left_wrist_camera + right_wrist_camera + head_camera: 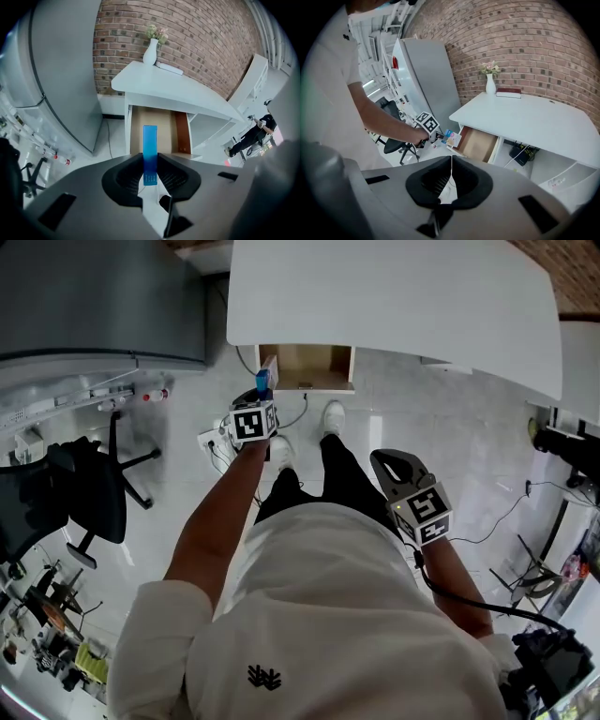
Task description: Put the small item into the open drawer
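Holding the slim blue box tight between its jaws, the left gripper is near the open drawer. The box is not yet inside. The right gripper, jaws together and empty, hangs aside.

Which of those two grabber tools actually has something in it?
The left gripper, the one nearer the open drawer: its jaws clamp a small blue item. The right gripper has its jaws closed together on nothing.
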`<state>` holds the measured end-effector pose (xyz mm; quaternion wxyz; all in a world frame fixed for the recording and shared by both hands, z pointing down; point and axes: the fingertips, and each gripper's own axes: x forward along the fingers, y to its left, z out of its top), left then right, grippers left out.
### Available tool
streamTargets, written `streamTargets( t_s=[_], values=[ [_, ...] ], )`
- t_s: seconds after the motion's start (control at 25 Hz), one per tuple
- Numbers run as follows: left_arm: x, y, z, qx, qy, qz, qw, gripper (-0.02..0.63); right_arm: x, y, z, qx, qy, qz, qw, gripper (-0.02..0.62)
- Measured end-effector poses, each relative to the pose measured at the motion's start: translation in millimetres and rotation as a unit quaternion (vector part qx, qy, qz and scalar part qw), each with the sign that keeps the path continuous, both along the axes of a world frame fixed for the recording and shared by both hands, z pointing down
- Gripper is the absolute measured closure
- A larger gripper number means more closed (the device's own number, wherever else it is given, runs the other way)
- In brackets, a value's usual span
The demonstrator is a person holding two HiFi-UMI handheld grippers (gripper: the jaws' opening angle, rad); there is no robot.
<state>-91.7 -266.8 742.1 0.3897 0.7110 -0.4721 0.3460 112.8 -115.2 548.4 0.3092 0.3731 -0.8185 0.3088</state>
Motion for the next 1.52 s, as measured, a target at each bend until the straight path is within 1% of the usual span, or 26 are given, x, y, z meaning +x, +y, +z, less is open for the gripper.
streamTargets(
  t_s=[0.08,0.24,0.36,0.44,0.6,0.68,0.76,0.84,0.96,1.12,1.4,1.52],
  values=[
    [6,-12,18,-0.004,-0.011,-0.005,0.9999,0.505,16,-7,9,-0.017,0.007,-0.007,1.0,0.563],
    [12,-28,49,-0.022,-0.028,-0.015,0.9993,0.505,34,-28,22,-0.024,0.004,-0.02,1.0,0.563],
    [14,-38,70,-0.03,-0.044,-0.017,0.9984,0.505,44,-42,32,-0.03,-0.001,-0.022,0.999,0.563],
    [12,-43,81,-0.035,-0.054,-0.02,0.9977,0.505,47,-48,38,-0.044,0.001,-0.027,0.999,0.563],
    [11,-50,108,-0.037,-0.052,-0.023,0.9977,0.505,52,-54,50,-0.065,0.006,-0.037,0.997,0.563],
    [11,-52,117,-0.043,-0.059,-0.021,0.9971,0.505,56,-53,55,-0.077,0.009,-0.042,0.996,0.563],
    [15,-52,125,-0.048,-0.056,-0.02,0.9971,0.505,56,-59,57,-0.071,0.004,-0.041,0.997,0.563],
    [18,-52,131,-0.058,-0.051,-0.017,0.9968,0.505,55,-66,60,-0.061,0.0,-0.041,0.997,0.563],
    [15,-54,137,-0.067,-0.055,-0.016,0.9961,0.505,50,-69,65,-0.065,0.0,-0.045,0.997,0.563],
    [18,-56,141,-0.069,-0.063,-0.01,0.9956,0.503,52,-72,65,-0.066,-0.002,-0.047,0.997,0.563],
    [22,-60,147,-0.078,-0.066,-0.008,0.9947,0.495,54,-82,70,-0.066,-0.004,-0.046,0.997,0.563],
    [20,-59,146,-0.082,-0.069,-0.006,0.9943,0.477,54,-83,68,-0.069,-0.001,-0.051,0.996,0.563]
  ],
)
